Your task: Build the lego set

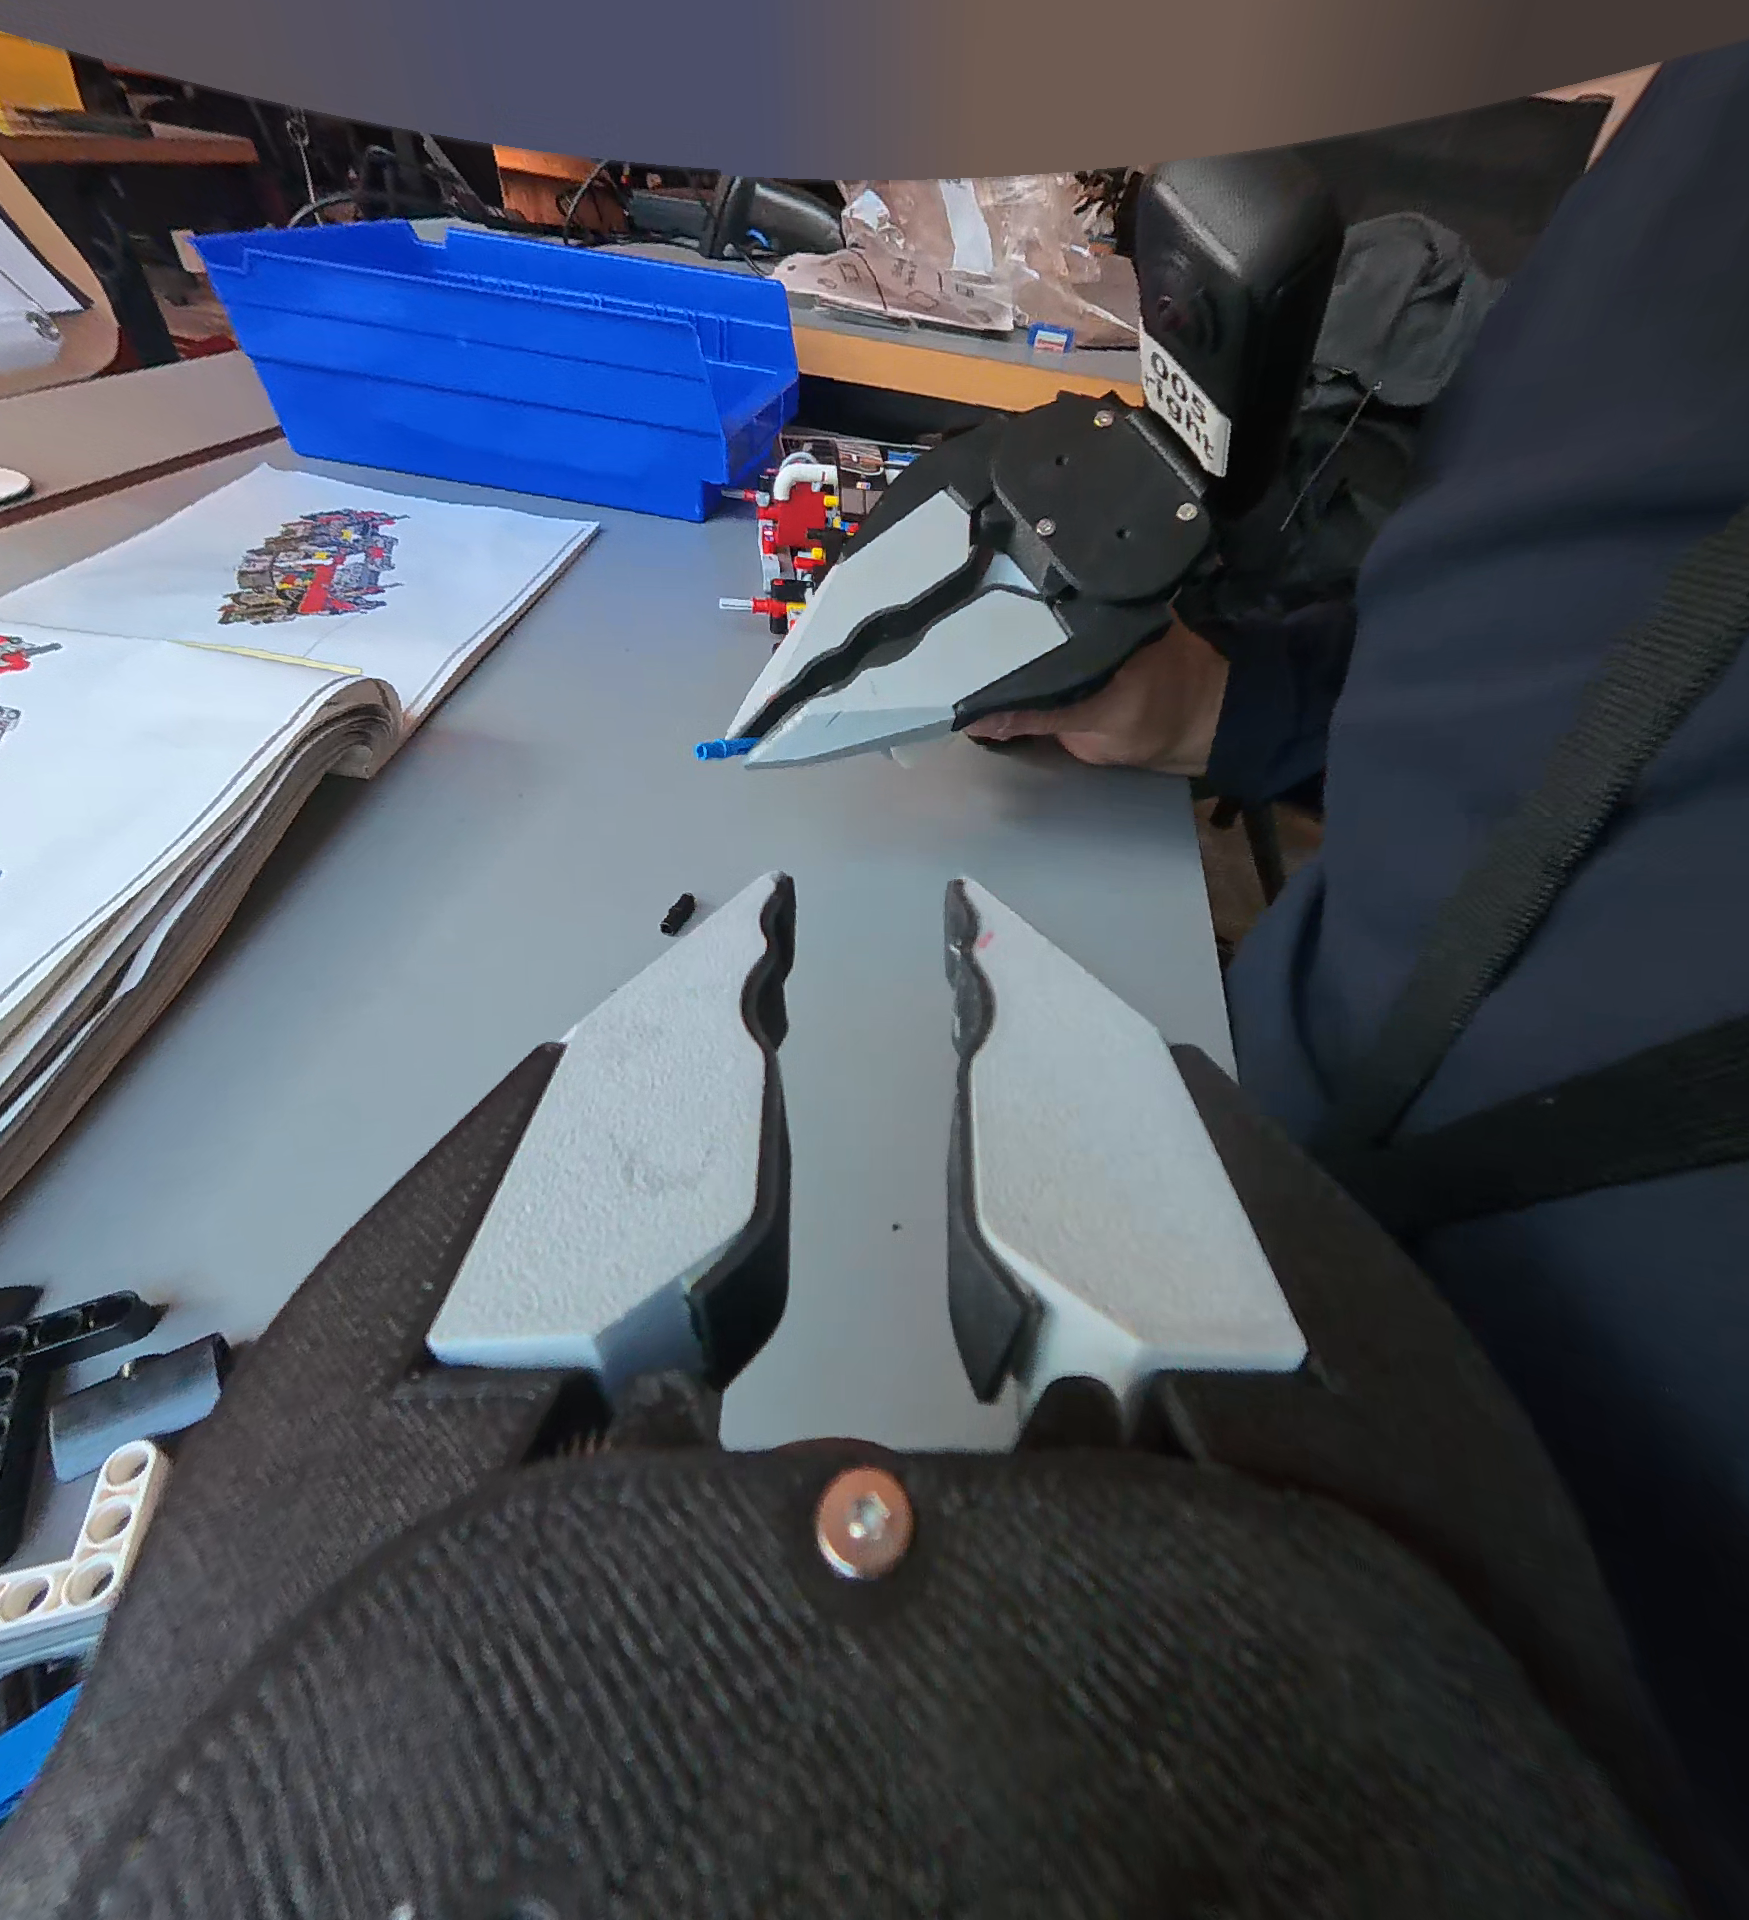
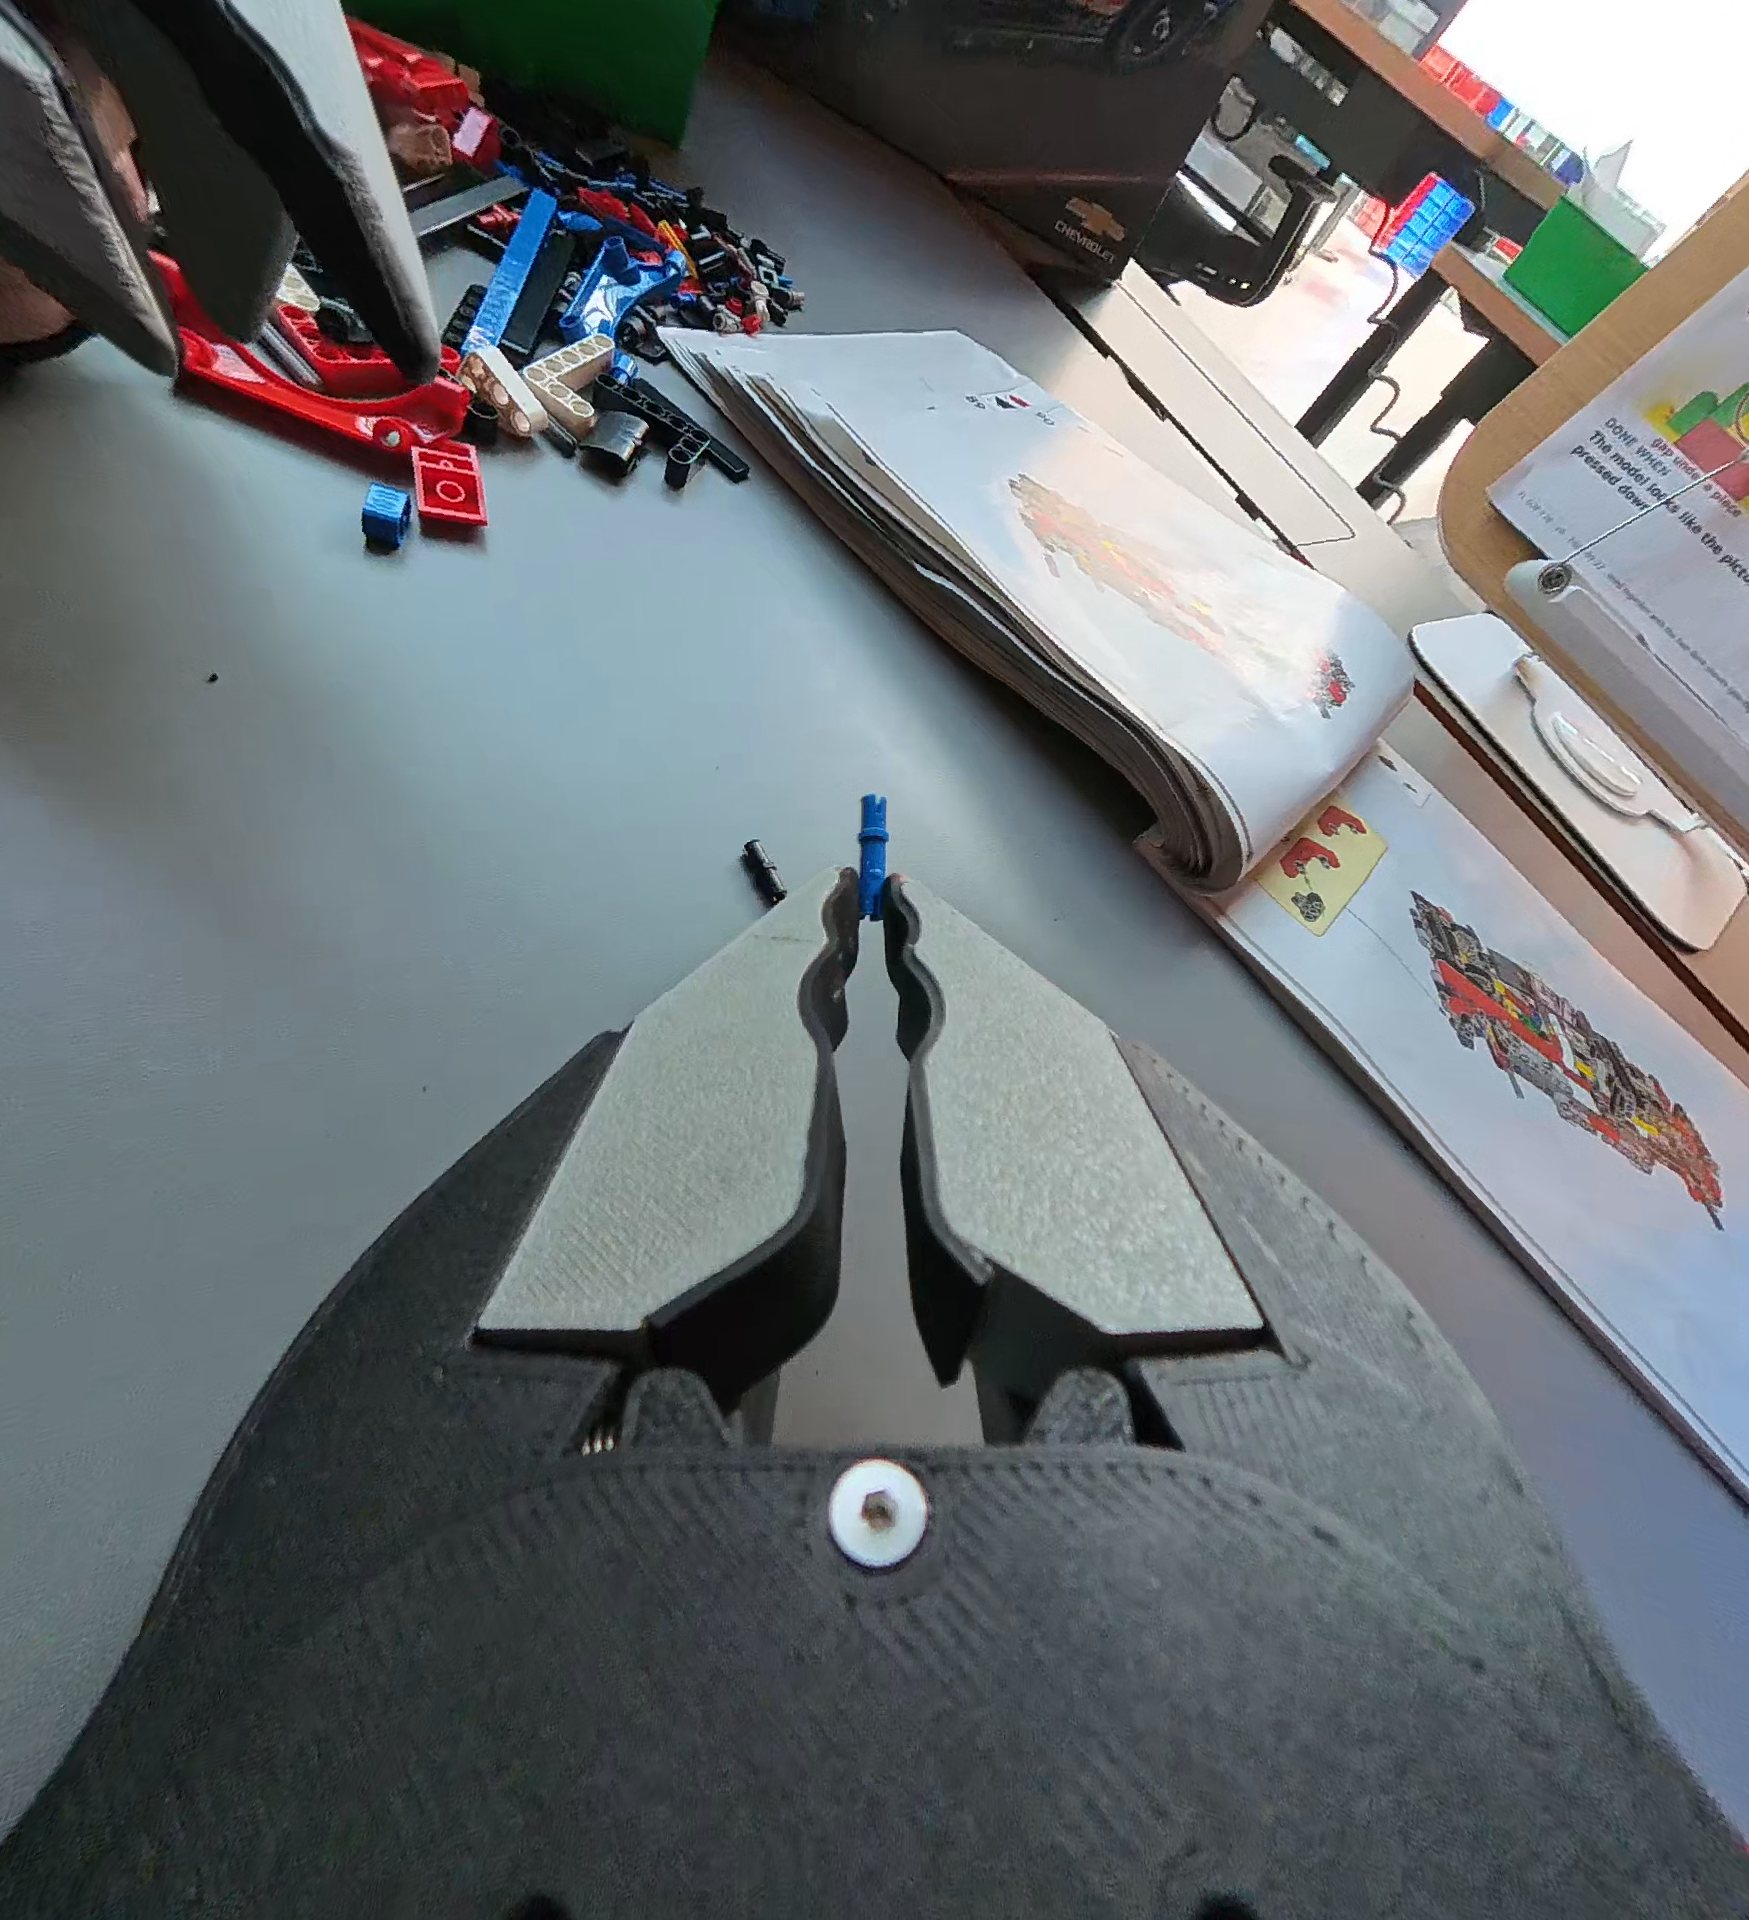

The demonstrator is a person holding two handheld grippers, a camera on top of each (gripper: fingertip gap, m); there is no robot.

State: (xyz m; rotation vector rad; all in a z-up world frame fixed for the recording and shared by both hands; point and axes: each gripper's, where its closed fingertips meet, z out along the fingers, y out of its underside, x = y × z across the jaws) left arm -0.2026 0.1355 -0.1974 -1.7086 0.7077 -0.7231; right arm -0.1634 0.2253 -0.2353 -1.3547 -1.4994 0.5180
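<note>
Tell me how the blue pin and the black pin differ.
The blue pin is gripped at the tips of the right gripper; the black pin lies loose on the grey table. Blue looks longer than black. Both are small plastic connector pins.

Left gripper (image 1: 870, 888): pale grey wedge fingers, wavy black pads, ribbed black printed body, silver screw behind the claw. Right gripper (image 2: 870, 883): same build, white-labelled black housing behind. Navy sleeve (image 1: 1285, 665), black strap (image 1: 1597, 665).

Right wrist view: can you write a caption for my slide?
Right gripper pinches a small blue pin above the grey table, near a black pin.
</note>
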